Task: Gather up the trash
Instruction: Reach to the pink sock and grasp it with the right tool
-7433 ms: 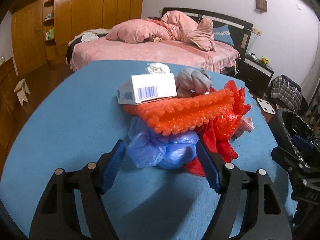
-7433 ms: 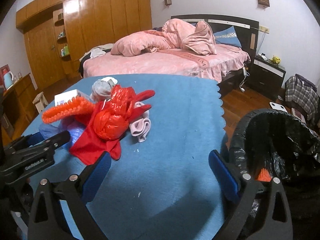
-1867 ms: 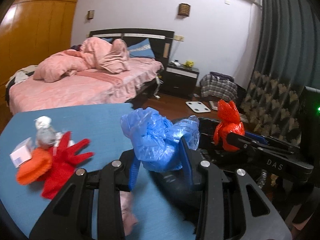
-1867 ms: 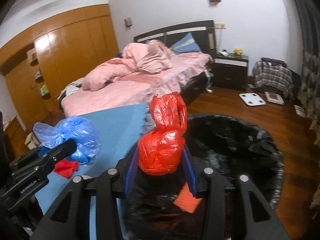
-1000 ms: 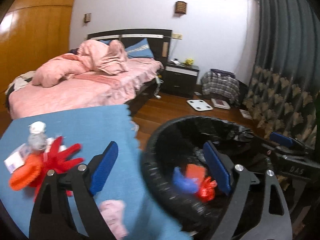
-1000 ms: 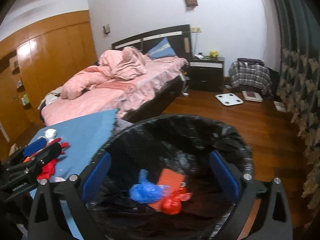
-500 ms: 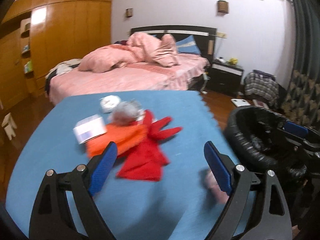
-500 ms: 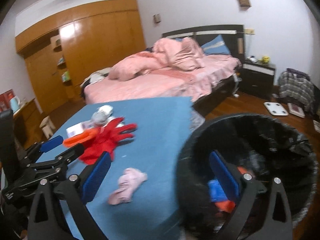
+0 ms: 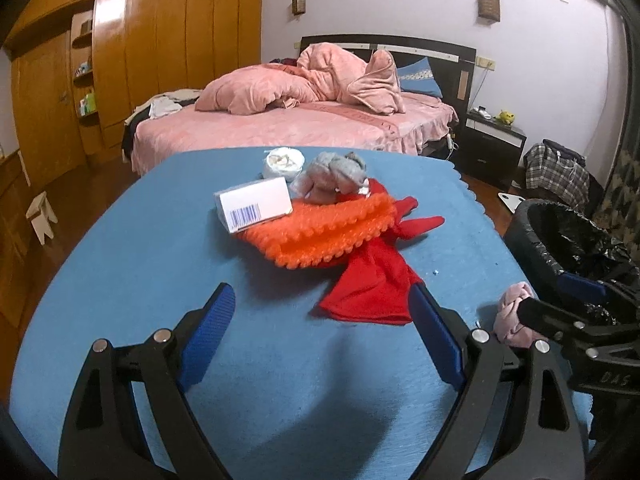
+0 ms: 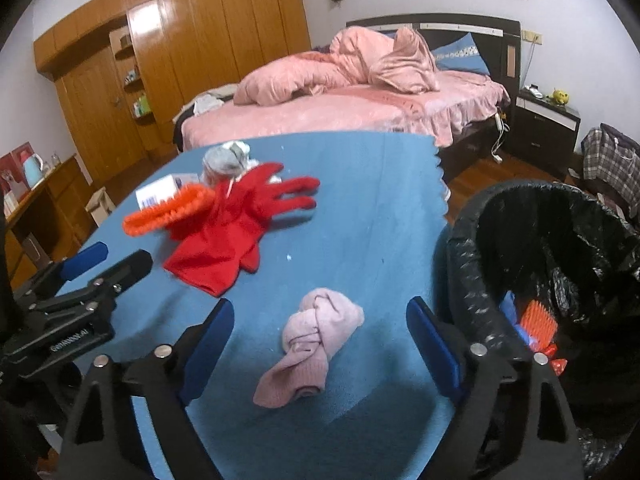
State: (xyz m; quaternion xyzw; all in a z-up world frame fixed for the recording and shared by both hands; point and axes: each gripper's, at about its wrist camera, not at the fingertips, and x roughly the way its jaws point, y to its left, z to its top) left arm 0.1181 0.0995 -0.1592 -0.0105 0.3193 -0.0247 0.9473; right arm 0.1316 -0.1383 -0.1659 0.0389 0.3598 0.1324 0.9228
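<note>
My left gripper (image 9: 320, 336) is open and empty above the blue table (image 9: 140, 248), just short of a red glove (image 9: 372, 288). Behind the glove lie an orange knobbly mat (image 9: 324, 232), a white barcode box (image 9: 254, 205), a grey sock ball (image 9: 334, 176) and a white wad (image 9: 284, 162). My right gripper (image 10: 320, 340) is open and empty, its fingers on either side of a pink knotted sock (image 10: 312, 340) lying on the table. The black-lined trash bin (image 10: 552, 248) stands at the table's right edge, with blue, orange and red trash inside.
A pink bed (image 9: 300, 120) stands behind the table, with a dark nightstand (image 9: 492, 148) to its right. Wooden wardrobes (image 9: 132, 60) line the left wall. A small white stool (image 9: 40, 216) stands on the floor at left. A plaid bag (image 9: 556, 172) lies beyond the bin.
Both grippers dropped the blue and red bags into the bin, then swung back left over the table. In the last half second both moved closer to the remaining items.
</note>
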